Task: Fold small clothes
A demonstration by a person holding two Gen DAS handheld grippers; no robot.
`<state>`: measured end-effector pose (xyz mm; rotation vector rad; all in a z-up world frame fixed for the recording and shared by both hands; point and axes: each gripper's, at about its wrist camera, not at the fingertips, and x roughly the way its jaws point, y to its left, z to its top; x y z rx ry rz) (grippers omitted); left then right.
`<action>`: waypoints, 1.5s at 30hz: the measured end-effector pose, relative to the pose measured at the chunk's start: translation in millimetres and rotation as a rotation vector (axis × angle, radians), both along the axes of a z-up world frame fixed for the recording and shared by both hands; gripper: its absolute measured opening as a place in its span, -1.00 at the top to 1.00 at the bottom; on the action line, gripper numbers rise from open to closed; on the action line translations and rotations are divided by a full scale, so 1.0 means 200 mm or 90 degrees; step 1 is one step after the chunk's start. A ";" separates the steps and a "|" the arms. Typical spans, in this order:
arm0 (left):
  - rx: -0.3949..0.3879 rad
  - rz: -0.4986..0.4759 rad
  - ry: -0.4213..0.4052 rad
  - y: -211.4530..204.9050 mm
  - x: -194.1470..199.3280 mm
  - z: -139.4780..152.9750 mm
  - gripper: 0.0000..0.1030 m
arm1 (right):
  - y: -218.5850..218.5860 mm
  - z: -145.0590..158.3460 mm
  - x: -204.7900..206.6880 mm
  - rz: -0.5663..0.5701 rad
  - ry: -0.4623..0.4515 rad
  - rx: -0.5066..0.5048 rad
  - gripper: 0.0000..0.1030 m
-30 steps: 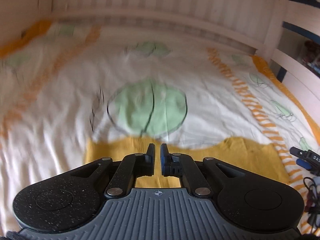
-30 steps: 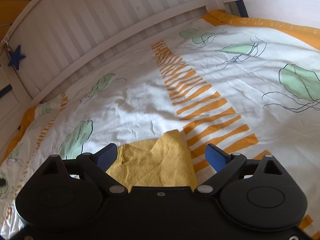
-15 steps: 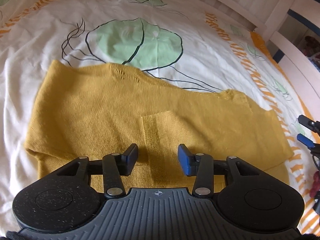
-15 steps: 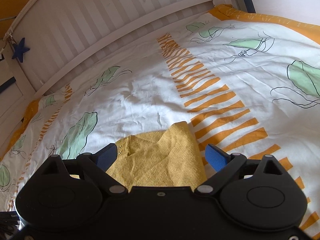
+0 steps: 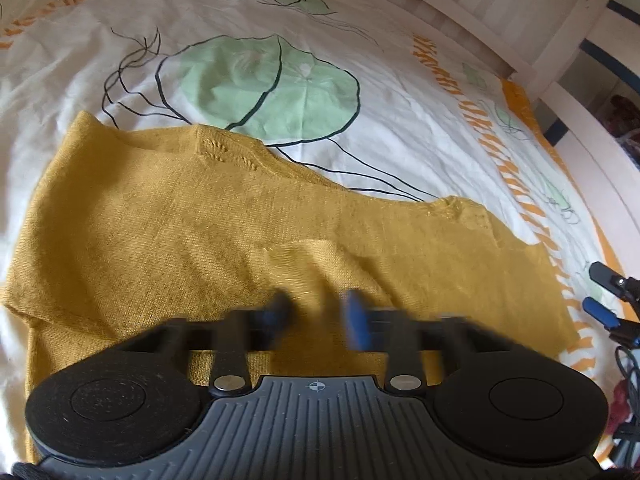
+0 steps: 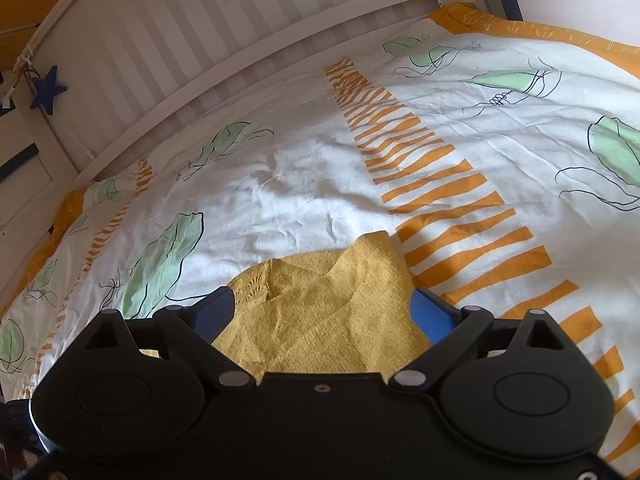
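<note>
A mustard-yellow knit garment [image 5: 200,216] lies spread flat on the bed, one part folded over its middle. My left gripper [image 5: 318,318] hovers over the garment's near edge; its fingers are blurred by motion, set apart and holding nothing. My right gripper [image 6: 322,314] is open wide over the garment's right end [image 6: 320,300], with the cloth lying between the blue pads [image 6: 430,314] but not pinched. The right gripper's blue fingertips also show in the left wrist view [image 5: 600,312] at the far right.
The bed cover [image 5: 280,40] is white with green leaf prints and orange stripes. A white slatted bed rail [image 6: 200,40] runs along the far side, with a blue star [image 6: 48,90] hanging on it. Dark cables [image 5: 628,380] lie at the right edge.
The left gripper opened from shut and swung down over the garment; its fingers now stand closer together than half a second ago. The right gripper has barely moved, drifting slightly back along the garment.
</note>
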<state>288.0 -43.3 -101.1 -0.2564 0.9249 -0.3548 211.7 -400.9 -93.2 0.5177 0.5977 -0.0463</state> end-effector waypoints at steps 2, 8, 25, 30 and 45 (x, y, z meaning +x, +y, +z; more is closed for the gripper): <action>-0.016 -0.001 -0.010 0.00 -0.02 0.02 0.89 | 0.00 0.00 0.00 0.001 0.002 0.002 -0.86; -0.074 0.003 -0.054 -0.01 -0.10 0.24 0.89 | -0.04 0.00 -0.02 -0.030 -0.008 0.011 -0.86; -0.001 0.100 -0.044 0.31 -0.04 0.29 0.89 | -0.04 -0.01 0.01 -0.029 0.022 -0.015 -0.86; 0.063 0.128 -0.035 0.35 0.01 0.14 0.87 | 0.00 -0.05 0.03 -0.008 0.056 -0.041 -0.86; 0.229 0.159 -0.089 0.41 -0.07 0.17 0.76 | 0.08 -0.18 0.08 0.034 0.161 -0.137 -0.86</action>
